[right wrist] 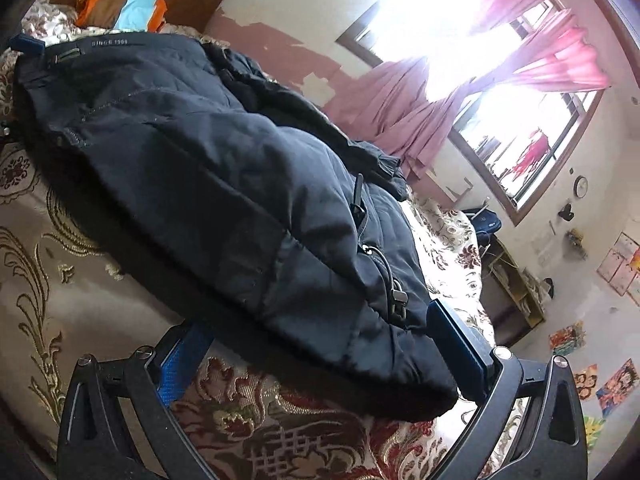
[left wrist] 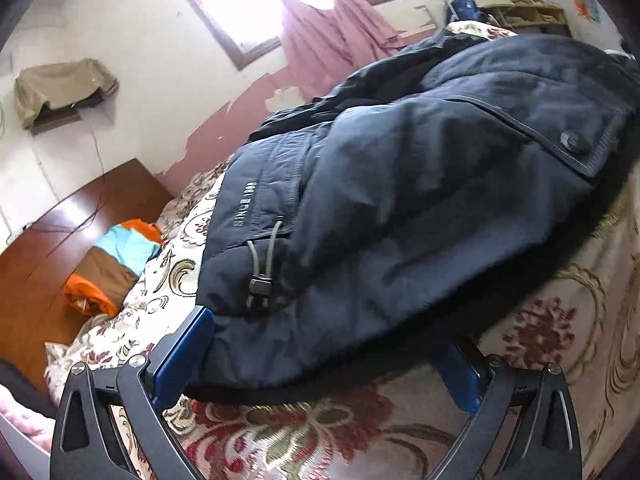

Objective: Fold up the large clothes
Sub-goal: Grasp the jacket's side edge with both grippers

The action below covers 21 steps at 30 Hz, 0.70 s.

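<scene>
A dark navy padded jacket (left wrist: 400,208) (marked "SINCE 1988") lies bunched across a floral bedspread (left wrist: 304,436). The left gripper (left wrist: 320,364) and right gripper (right wrist: 316,356) each stand wide open, fingers straddling the jacket's near hem, neither clamping it.

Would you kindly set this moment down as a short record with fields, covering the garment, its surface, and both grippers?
garment: dark navy padded jacket, bulky, lying on the bed
marking: "SINCE 1988" print near the hem
hem detail: grey drawcord with toggle
surface: floral bedspread
left gripper: open, fingers either side of the jacket's near edge
right gripper: open, jacket hem between its fingers
nearby: orange, brown and blue folded cloth beside the wooden headboard
background: pink curtain at a bright window
</scene>
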Motion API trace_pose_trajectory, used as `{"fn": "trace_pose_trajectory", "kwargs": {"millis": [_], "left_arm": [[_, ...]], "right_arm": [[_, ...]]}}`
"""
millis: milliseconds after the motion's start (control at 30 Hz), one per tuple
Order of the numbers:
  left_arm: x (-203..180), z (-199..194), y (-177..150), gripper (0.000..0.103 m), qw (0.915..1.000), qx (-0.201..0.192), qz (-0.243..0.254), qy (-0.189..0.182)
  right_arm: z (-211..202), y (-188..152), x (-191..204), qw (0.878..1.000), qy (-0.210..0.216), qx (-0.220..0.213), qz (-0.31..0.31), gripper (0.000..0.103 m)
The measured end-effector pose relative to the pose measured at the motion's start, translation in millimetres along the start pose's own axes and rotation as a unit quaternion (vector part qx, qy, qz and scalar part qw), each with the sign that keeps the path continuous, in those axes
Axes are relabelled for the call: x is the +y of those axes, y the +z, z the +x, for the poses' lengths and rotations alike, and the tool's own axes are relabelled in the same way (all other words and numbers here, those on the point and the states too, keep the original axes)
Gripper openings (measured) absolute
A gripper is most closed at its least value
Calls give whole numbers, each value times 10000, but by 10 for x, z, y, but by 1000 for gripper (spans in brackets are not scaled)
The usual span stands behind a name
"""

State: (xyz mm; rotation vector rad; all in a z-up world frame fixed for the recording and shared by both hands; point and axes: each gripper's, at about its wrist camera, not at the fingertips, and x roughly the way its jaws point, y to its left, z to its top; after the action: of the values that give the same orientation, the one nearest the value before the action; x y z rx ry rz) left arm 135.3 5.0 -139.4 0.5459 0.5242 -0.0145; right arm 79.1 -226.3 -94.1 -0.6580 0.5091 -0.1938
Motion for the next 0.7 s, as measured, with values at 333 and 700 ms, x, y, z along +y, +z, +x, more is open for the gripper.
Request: {"fn": "trace_pose_trajectory", "kwargs": {"millis": [333, 700], "left_arm": [[93, -136, 65, 83, 9984, -520, 180, 148], [168, -84, 120, 32, 9973, -142, -192, -688]], "right_arm": [[-137, -18, -173, 9987, 38, -452, 244, 60], [-111, 6, -264, 9951, 378, -546, 731, 33]]}}
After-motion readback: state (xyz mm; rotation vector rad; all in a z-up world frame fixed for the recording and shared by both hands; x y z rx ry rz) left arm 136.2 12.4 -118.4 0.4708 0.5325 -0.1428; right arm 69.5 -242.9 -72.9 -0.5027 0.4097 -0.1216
